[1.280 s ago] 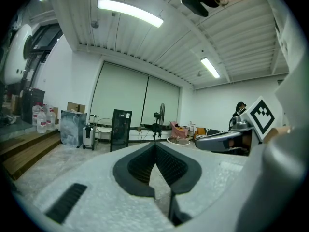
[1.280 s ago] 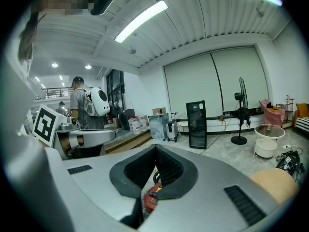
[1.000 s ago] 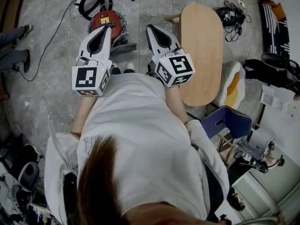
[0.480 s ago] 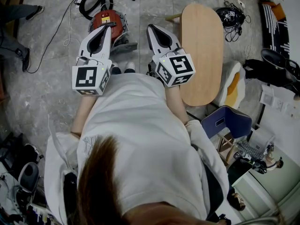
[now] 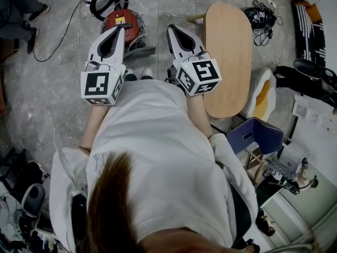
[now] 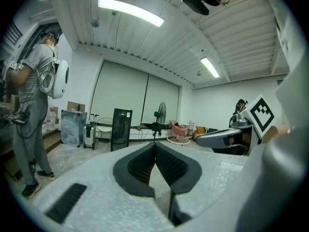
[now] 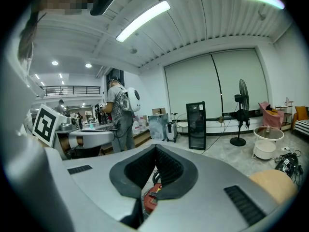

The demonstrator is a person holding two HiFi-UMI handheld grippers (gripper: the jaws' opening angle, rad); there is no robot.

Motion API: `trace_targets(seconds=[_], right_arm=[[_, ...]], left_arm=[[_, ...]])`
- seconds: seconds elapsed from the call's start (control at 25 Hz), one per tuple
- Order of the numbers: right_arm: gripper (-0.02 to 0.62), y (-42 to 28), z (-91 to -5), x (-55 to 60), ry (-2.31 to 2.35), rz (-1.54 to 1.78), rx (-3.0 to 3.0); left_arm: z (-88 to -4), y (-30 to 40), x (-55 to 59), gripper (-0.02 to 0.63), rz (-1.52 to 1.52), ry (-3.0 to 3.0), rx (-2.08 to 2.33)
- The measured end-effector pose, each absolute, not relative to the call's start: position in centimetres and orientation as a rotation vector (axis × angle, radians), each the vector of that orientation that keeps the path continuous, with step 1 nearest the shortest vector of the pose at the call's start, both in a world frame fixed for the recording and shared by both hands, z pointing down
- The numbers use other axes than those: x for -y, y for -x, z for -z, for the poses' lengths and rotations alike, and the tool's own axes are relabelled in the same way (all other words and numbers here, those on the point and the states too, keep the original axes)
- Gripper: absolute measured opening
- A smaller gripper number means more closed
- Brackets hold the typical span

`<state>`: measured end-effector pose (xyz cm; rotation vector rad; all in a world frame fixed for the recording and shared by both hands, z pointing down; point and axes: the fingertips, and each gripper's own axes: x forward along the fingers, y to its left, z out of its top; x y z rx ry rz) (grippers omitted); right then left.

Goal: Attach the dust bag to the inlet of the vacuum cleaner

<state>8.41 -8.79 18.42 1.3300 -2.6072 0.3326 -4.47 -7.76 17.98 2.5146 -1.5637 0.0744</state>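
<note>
both the left gripper (image 5: pixel 119 31) and the right gripper (image 5: pixel 172 30) had jaws closed on nothing; the red vacuum cleaner (image 5: pixel 124 20) sat on the floor (image 5: pixel 58 83) ahead, with no dust bag discernible, so progress stayed unclear

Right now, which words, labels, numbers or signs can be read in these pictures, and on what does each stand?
None can be read.
On the vacuum cleaner: one small label, too blurred to read.
On the cubes of the left gripper and right gripper: black square patterns, no letters.
</note>
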Motion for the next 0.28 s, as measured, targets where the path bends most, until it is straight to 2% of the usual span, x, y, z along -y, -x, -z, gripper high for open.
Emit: trace_targets(seconds=[0.28], right_arm=[[0.002,-7.9,-17.3,10.2,-1.32,-0.316,2.611]], left_arm=[[-17.1,4.9,9.3,0.017,-0.053,-2.5,1.569]])
